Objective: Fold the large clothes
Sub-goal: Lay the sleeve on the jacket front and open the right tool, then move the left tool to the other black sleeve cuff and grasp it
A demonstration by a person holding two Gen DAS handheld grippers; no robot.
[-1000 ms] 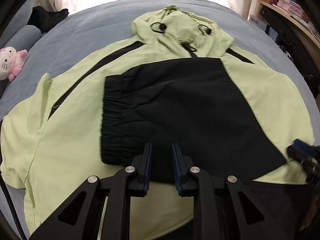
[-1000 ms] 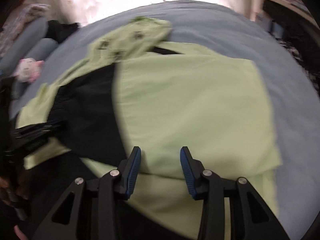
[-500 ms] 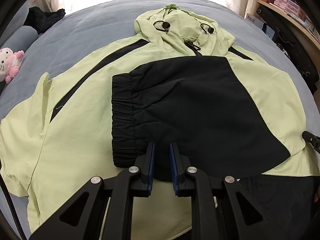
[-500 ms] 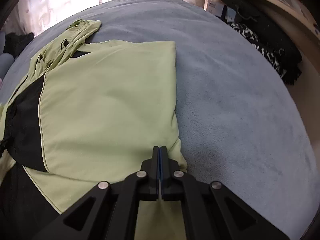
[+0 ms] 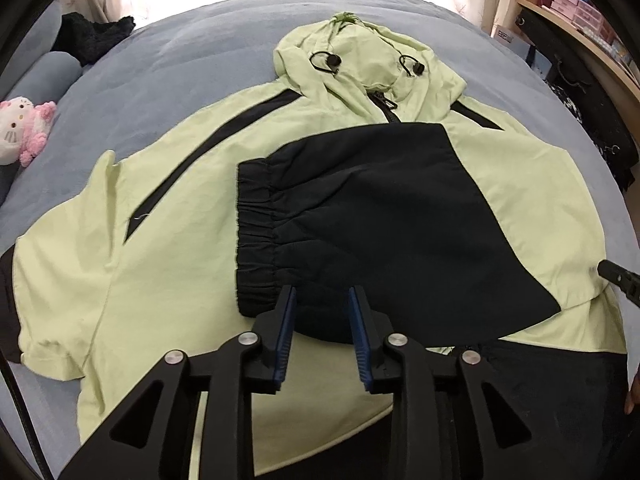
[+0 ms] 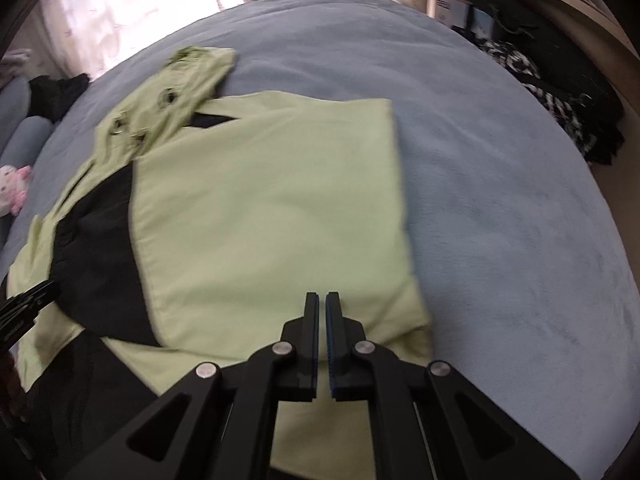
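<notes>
Jacket (image 5: pixel 168 216) flat on bed (image 5: pixel 192 64); black sleeve (image 5: pixel 380 216) folded across chest.

A home bedroom. A bed (image 5: pixel 208 60) with a grey-blue blanket fills the view, with a plush toy (image 5: pixel 22 128) at its left, curtains (image 6: pixel 132 4) bright at the far side, and a wooden shelf (image 5: pixel 580 20) with boxes at right.

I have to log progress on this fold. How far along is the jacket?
Done: one side of the jacket, black sleeve included, lies folded across its front. In hand: the left gripper has just been opening over that sleeve; the right gripper is shut at the folded edge. Left: the other side, hood and hem.
</notes>
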